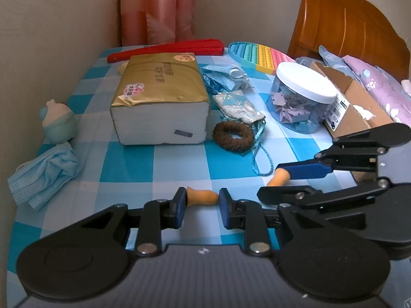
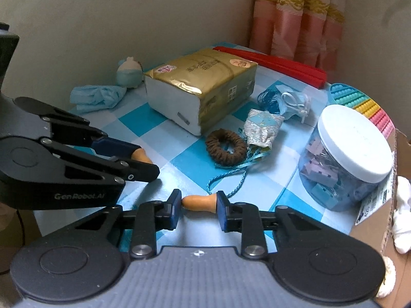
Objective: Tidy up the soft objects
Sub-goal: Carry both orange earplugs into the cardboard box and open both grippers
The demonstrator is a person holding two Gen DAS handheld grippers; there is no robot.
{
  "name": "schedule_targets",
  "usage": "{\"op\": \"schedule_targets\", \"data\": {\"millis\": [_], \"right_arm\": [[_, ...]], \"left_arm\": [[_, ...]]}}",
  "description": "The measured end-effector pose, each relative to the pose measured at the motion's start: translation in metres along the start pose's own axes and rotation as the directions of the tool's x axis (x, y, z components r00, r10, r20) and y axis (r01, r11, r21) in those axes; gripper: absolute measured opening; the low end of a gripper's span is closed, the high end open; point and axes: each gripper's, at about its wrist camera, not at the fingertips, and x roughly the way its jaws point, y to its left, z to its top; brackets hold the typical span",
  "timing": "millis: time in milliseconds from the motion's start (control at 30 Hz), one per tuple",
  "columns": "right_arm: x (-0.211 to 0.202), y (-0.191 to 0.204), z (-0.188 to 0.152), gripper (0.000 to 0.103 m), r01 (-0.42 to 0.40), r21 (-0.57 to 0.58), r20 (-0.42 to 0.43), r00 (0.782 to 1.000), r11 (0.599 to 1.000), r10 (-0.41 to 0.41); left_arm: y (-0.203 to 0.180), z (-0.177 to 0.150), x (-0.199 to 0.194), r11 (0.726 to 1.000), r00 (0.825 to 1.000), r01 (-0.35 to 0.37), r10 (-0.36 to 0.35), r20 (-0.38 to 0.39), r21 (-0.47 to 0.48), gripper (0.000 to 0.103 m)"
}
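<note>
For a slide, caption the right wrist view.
Both tools, right tool and left tool, grip small orange gourds on a checked cloth beside a tissue pack.

A table is covered by a blue-and-white checked cloth (image 1: 179, 159) and is set into a corner between a plain wall (image 1: 51, 25) and a pink curtain with a gold band (image 1: 156, 7), which is hung behind the far edge. A folded red fan (image 1: 167, 48) is laid along that far edge, and a pastel bubble board (image 1: 257, 54) is placed at the far right corner. A clear plastic jar with a white lid (image 1: 303, 95) is stood near the right edge, with an open cardboard box (image 1: 359, 102) just beside it and a wooden headboard (image 1: 341, 18) seen beyond.
</note>
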Motion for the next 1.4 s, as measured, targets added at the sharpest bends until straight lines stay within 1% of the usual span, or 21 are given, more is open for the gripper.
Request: {"op": "schedule_targets", "data": {"millis": [133, 267, 367, 567, 733, 867, 933, 967, 1000, 1033, 1067, 1100, 1167, 1267, 1333, 1400], "right_arm": [[-0.013, 0.004, -0.002, 0.033, 0.004, -0.004, 0.012, 1.000, 1.000, -0.004], [-0.035, 0.003, -0.005, 0.033, 0.008, 0.003, 0.032, 0.999, 1.000, -0.008], [-0.054, 0.000, -0.009, 0.033, 0.015, 0.017, 0.046, 0.999, 1.000, -0.016], [-0.100, -0.019, -0.021, 0.033, 0.092, 0.053, 0.094, 0.991, 0.994, -0.097], [-0.134, -0.050, -0.035, 0.033, 0.194, 0.109, 0.127, 0.970, 0.975, -0.207], [-0.144, -0.080, -0.047, 0.033, 0.241, 0.177, 0.122, 0.957, 0.954, -0.264], [-0.144, -0.091, -0.052, 0.034, 0.250, 0.197, 0.111, 0.955, 0.948, -0.275], [-0.143, -0.096, -0.054, 0.037, 0.246, 0.205, 0.105, 0.957, 0.947, -0.272], [-0.143, -0.100, -0.057, 0.046, 0.237, 0.215, 0.106, 0.959, 0.947, -0.264], [-0.142, -0.101, -0.059, 0.053, 0.225, 0.220, 0.109, 0.961, 0.949, -0.254], [-0.141, -0.102, -0.061, 0.068, 0.216, 0.221, 0.114, 0.963, 0.951, -0.246], [-0.142, -0.102, -0.064, 0.080, 0.211, 0.221, 0.126, 0.962, 0.952, -0.242], [-0.145, -0.101, -0.069, 0.092, 0.189, 0.219, 0.153, 0.962, 0.957, -0.225], [-0.149, -0.099, -0.077, 0.103, 0.140, 0.221, 0.177, 0.967, 0.965, -0.180], [-0.150, -0.096, -0.081, 0.103, 0.117, 0.225, 0.182, 0.970, 0.967, -0.160], [-0.149, -0.092, -0.086, 0.103, 0.103, 0.221, 0.168, 0.976, 0.970, -0.142]], "left_arm": [[-0.001, 0.002, -0.007, 1.000, 1.000, 0.008, -0.008, -0.002, 0.008, 0.025], [-0.008, 0.004, -0.019, 0.999, 1.000, -0.002, 0.002, 0.003, 0.049, 0.025], [-0.014, 0.006, -0.028, 0.997, 1.000, 0.014, -0.014, -0.007, 0.075, 0.025], [-0.039, 0.014, -0.046, 0.988, 0.999, 0.041, -0.040, -0.008, 0.148, 0.025], [-0.062, 0.024, -0.056, 0.980, 0.997, 0.081, -0.082, -0.003, 0.180, 0.025], [-0.086, 0.034, -0.055, 0.969, 0.995, 0.098, -0.099, -0.009, 0.228, 0.025], [-0.096, 0.040, -0.053, 0.964, 0.993, 0.114, -0.114, -0.017, 0.240, 0.025], [-0.101, 0.044, -0.052, 0.962, 0.993, 0.120, -0.119, -0.020, 0.247, 0.025], [-0.108, 0.048, -0.051, 0.958, 0.992, 0.125, -0.124, -0.022, 0.257, 0.025], [-0.112, 0.051, -0.049, 0.956, 0.992, 0.128, -0.127, -0.022, 0.265, 0.025], [-0.118, 0.055, -0.048, 0.952, 0.991, 0.131, -0.129, -0.024, 0.277, 0.025], [-0.123, 0.057, -0.047, 0.949, 0.991, 0.133, -0.132, -0.024, 0.285, 0.025], [-0.133, 0.064, -0.043, 0.941, 0.990, 0.142, -0.141, -0.026, 0.307, 0.025], [-0.145, 0.074, -0.036, 0.931, 0.987, 0.161, -0.158, -0.036, 0.327, 0.025], [-0.154, 0.081, -0.031, 0.923, 0.985, 0.173, -0.169, -0.042, 0.343, 0.025], [-0.163, 0.087, -0.027, 0.914, 0.983, 0.184, -0.180, -0.045, 0.362, 0.025]]}}
